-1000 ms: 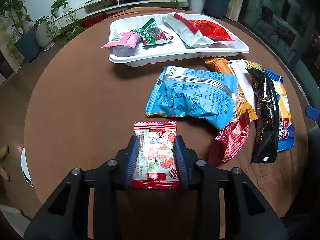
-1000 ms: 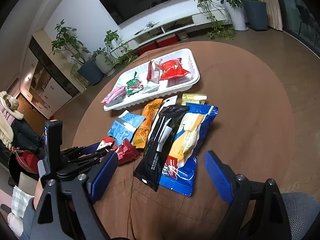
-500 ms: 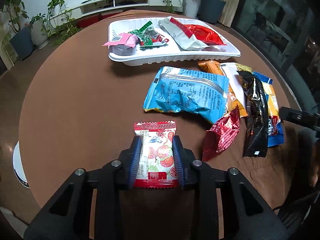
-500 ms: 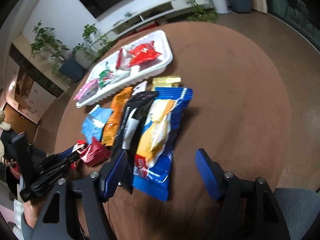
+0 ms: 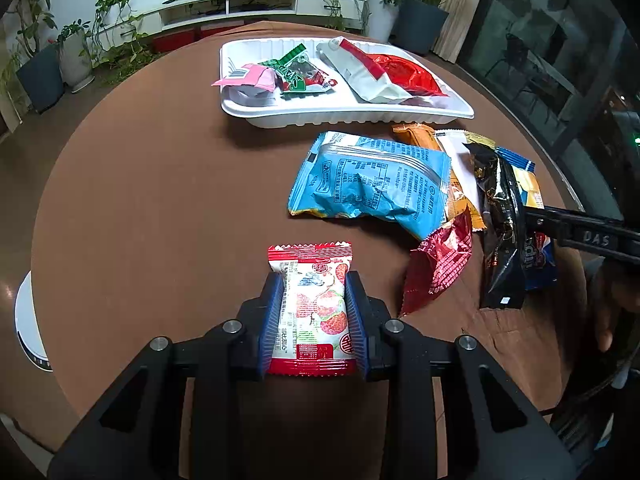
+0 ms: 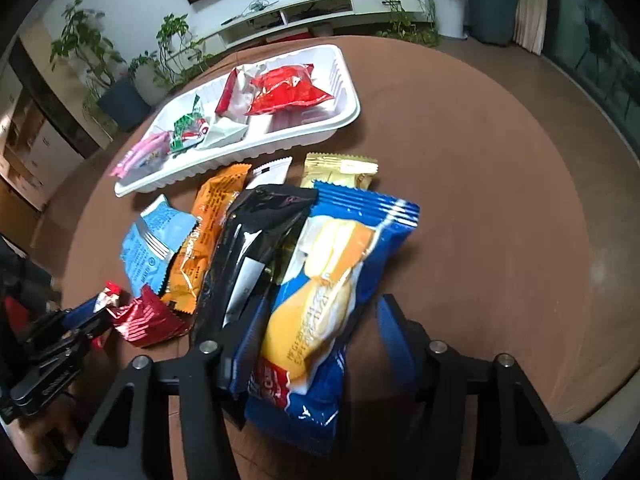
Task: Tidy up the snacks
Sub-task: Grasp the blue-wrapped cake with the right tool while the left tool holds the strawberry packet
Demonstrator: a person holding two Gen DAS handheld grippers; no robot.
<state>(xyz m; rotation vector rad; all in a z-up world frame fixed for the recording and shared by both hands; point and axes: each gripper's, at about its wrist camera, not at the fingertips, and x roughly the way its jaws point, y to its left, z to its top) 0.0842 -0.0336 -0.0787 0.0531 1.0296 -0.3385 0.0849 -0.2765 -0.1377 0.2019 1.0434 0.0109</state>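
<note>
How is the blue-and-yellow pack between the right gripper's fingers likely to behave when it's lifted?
The blue pack is long, glossy film, so it will probably sag at both ends and may slip in the right gripper. It looks puffy with a soft cake inside, so likely light and crushable. It overlaps the black pack, which might drag along.

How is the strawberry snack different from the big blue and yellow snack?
The strawberry snack is small and red-and-white; the blue and yellow snack is much bigger. The left gripper is shut on the strawberry snack, while the right gripper is open around the blue and yellow snack, which overlaps other packets. Both are sealed and outside the white tray.
</note>
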